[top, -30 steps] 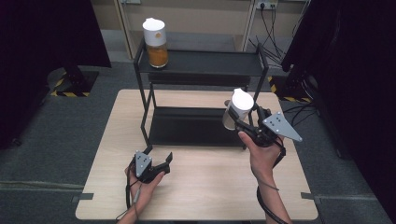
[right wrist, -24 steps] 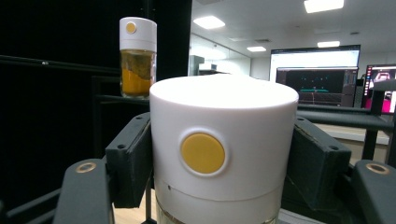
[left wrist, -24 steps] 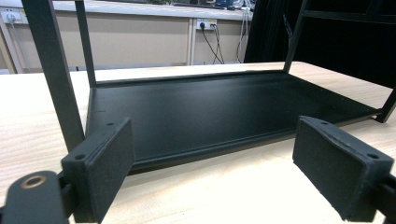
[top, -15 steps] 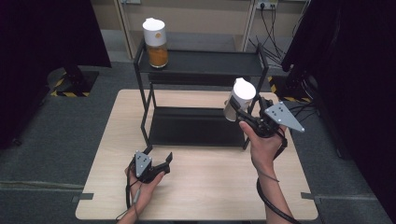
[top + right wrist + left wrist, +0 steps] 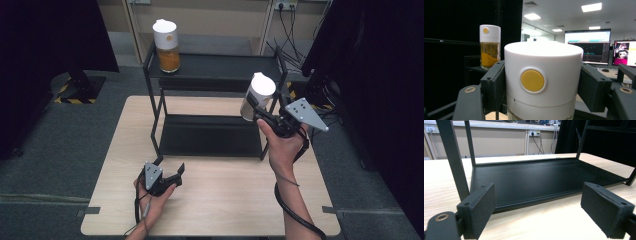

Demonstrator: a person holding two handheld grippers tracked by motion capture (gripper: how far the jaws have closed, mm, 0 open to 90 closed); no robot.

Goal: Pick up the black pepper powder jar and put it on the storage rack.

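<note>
Here, at the left, the left gripper (image 5: 176, 175) rests low on the wooden table (image 5: 225, 205), its jaws spread wide with nothing between them, facing the black shelf rack (image 5: 210, 135). On the rack's top tier stands a jar of orange powder (image 5: 166, 46). To the right, the right gripper (image 5: 257, 110) is raised beside the rack's right end, its jaws clamped on both sides of a white-capped jar (image 5: 257, 96), which sits upright between the pads.
</note>
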